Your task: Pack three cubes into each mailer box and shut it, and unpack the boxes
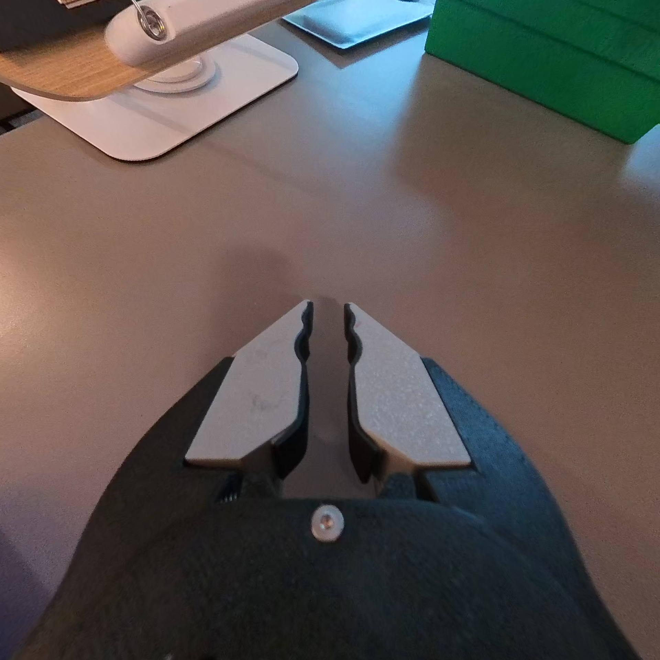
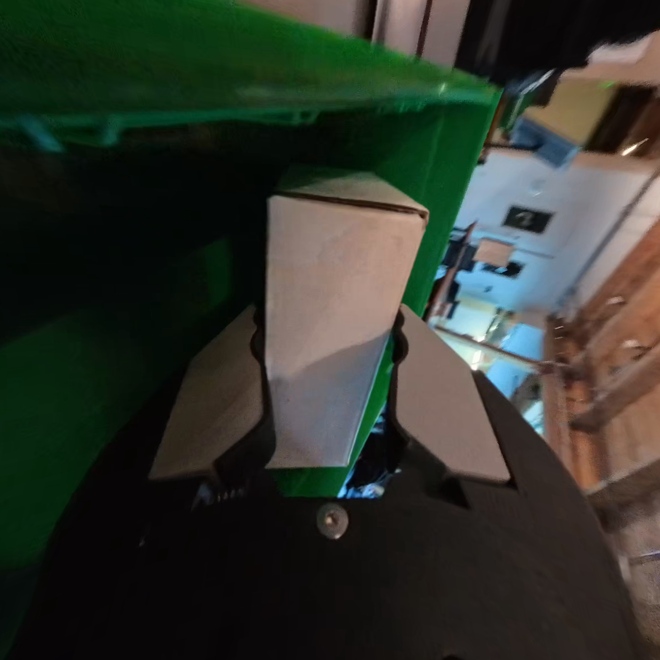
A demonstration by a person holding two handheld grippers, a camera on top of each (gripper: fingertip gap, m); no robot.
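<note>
Clamped between my right gripper (image 2: pixel 326 323) fingers sits a grey cube (image 2: pixel 339 285), a small carton with its long side running straight out ahead of me, the far end closed by a tucked flap; my pads press its two side faces and it juts well beyond my tips. Right behind and around it is the green mailer box (image 2: pixel 178 89), its lid edge above the cube and dark hollow to the left, with a green wall also showing just under the cube's near end. The view is tilted and smeared, so I cannot tell whether the cube is going into the hollow or leaving it; I judge only that the opening lies ahead and to my left, and any next move runs along the cube's own long axis. My left gripper (image 1: pixel 328 309) hangs low over the bare brown table (image 1: pixel 464 268), jaws narrowed to a slim gap and holding nothing. From there a green box (image 1: pixel 553 64) stands ahead and to the right, well apart, near a white stand base (image 1: pixel 143 118). The right hand is plainly nearer the work.
</note>
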